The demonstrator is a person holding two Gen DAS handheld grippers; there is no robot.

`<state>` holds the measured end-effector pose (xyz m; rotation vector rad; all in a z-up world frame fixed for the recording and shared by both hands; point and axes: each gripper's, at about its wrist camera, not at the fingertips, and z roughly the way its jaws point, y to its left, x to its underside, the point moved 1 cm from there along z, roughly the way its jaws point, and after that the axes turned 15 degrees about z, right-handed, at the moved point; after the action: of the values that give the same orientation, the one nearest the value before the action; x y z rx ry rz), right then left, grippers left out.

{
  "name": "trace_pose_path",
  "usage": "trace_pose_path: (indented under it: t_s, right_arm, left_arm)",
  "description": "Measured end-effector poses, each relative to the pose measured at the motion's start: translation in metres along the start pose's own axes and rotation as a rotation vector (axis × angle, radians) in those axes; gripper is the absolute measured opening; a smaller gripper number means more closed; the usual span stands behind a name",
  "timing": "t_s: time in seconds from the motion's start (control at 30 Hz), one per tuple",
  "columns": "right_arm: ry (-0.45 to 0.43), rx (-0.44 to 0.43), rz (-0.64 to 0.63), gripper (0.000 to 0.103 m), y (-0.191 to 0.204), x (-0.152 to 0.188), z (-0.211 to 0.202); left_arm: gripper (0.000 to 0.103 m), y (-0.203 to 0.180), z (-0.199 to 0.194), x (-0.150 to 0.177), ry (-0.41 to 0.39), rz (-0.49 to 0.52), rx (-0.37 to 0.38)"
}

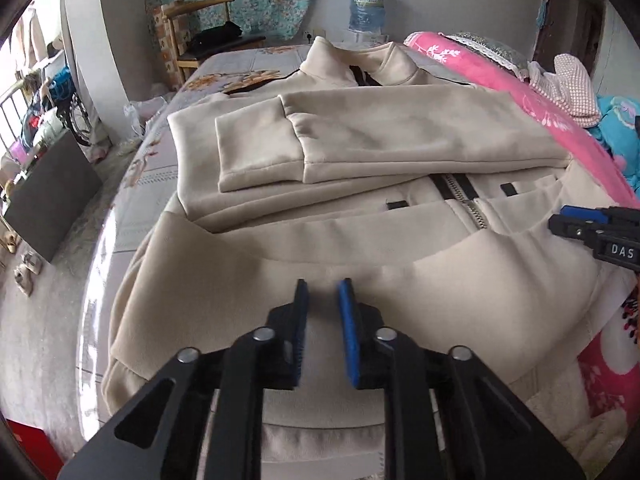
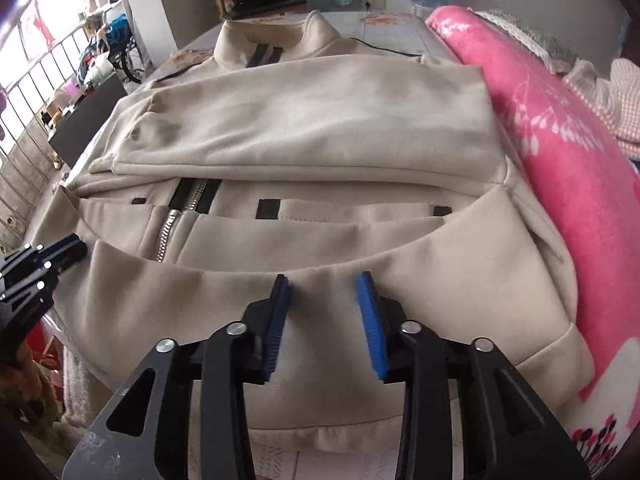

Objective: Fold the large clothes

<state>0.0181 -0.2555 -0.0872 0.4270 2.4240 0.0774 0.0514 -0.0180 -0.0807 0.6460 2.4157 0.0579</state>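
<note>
The jacket (image 1: 360,152) is lying on the bed (image 1: 248,60), sleeves (image 1: 256,152) folded across its front. A blanket (image 2: 560,160) is lying right of it, and a chair (image 1: 188,36) is standing behind the bed.

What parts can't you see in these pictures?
- Jacket front, both views: the folded sleeves cover it.
- Jacket hem, both views: each gripper's own body blocks it.
- Right gripper, left wrist view: cut off by the picture's edge.
- Water bottle label: too blurry to read.
</note>
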Motion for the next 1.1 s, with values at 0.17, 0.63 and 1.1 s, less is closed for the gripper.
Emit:
trace_pose_path:
  t_s: [0.17,0.63,1.1]
  right_arm:
    - [-0.042,-0.009,-0.023,0.0,0.003,-0.004,-0.016]
    - [-0.147,-0.031,0.082,0.0,-0.004,-0.044,-0.009]
    - [-0.138,-0.033,0.133,0.008,-0.012,-0.047,0.026]
  left_arm:
    - [0.001,0.012,-0.015,-0.006,-0.048,-0.036,0.043]
    - [0.002,0.032,-0.004,-0.026,-0.141,0.015,-0.09]
    - [0.002,0.023,0.028,-0.021,-0.113,0.049,-0.172]
